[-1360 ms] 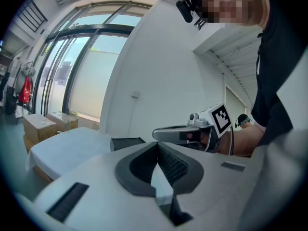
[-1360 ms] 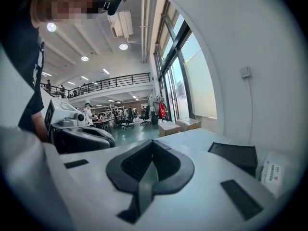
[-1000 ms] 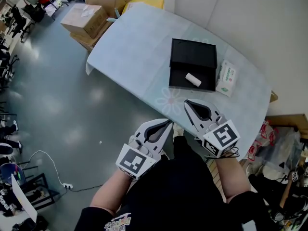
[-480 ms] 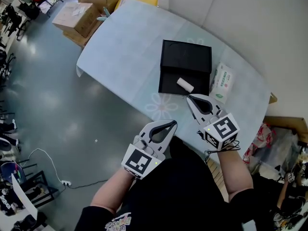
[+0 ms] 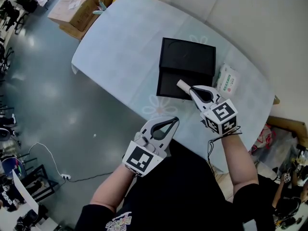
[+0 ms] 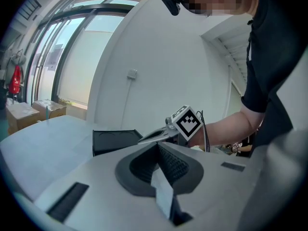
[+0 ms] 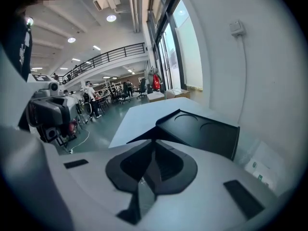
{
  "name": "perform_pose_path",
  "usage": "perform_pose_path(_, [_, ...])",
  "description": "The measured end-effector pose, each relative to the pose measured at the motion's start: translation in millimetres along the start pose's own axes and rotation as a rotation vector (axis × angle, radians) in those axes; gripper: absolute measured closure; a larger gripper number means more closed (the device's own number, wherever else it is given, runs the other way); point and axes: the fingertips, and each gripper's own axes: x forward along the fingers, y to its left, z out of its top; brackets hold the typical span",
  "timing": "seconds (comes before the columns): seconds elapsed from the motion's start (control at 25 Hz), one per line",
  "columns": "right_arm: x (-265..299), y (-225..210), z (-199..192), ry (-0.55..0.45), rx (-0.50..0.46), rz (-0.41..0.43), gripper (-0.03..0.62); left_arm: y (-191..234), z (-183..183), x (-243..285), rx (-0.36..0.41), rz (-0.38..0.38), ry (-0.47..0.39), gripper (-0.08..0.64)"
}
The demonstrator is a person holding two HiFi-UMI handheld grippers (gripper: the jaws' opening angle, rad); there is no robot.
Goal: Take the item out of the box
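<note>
An open black box lies on the pale blue table, its lid half at the back and its tray at the front. A white roll lies in the front tray. My right gripper is shut and empty, with its tips just over the roll's near end and covering part of it. In the right gripper view the shut jaws point at the box, and the roll is hidden. My left gripper hangs shut off the table's near edge, and its view shows the box.
A white and green wipes pack lies right of the box. Cardboard boxes stand on the floor past the table's far left end. A white wall runs along the table's far side. Grey floor lies to the left.
My right gripper has moved forward from the table's near edge to the box, its tips now over the white roll. The left gripper has barely shifted.
</note>
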Motion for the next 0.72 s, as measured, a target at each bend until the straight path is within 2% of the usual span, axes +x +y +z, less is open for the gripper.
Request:
perform_pose_path(0.12, [17.3, -8.9, -14.9, 0.073, -0.009, 0.023, 0.570, 5.0, -4.9, 6.1, -0.015, 0.001, 0.012, 0.551])
perform_pose_path(0.24, [32.4, -14.8, -29.8, 0.162, -0.037, 0.040, 0.530, 8.8, -8.4, 9.6, -0.034, 0.002, 0.022, 0.551])
perform_pose_path(0.72, [80.8, -22.5, -77.8, 0.471, -0.207, 0.085, 0.442, 36.5, -28.0, 11.5, -0.112, 0.055, 0.049, 0.551])
